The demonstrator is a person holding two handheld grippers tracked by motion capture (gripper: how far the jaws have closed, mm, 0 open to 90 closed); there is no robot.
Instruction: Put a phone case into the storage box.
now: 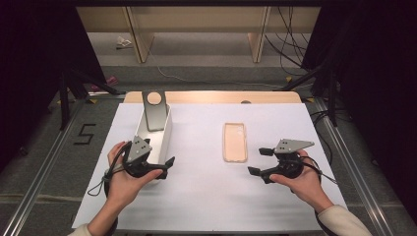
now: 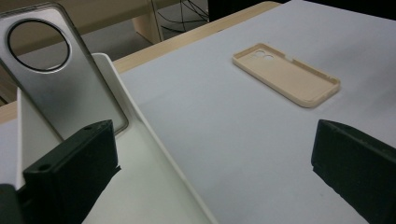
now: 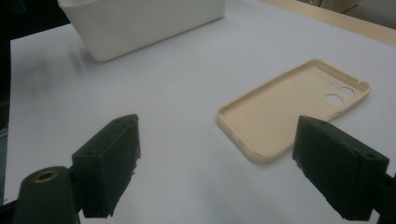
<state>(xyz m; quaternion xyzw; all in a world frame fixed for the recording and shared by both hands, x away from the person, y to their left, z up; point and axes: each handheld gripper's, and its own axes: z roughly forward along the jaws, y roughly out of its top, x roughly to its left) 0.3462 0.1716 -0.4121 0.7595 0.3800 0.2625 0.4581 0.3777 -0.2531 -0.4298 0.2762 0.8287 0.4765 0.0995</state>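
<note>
A beige phone case (image 1: 235, 142) lies hollow side up on the white table cover, right of the middle; I also see the case (image 2: 287, 74) and the case (image 3: 289, 107) from the gripper views. A grey phone (image 1: 155, 110) with a round camera ring leans upright at the far end of a white bin (image 1: 167, 135). My left gripper (image 1: 167, 167) hovers open over the bin's near end; in its own view the left gripper (image 2: 212, 140) faces the phone (image 2: 60, 79) and bin rim (image 2: 140, 116). My right gripper (image 1: 256, 161) is open, just right of the case's near end, the right gripper (image 3: 219, 140) holding nothing.
The white cover (image 1: 206, 196) spans most of the table, with a wooden edge (image 1: 211, 97) at the far side. The bin (image 3: 140, 28) stands far left in the right gripper view. Metal rails (image 1: 344, 152), tripod legs and cables (image 1: 290, 49) surround the table.
</note>
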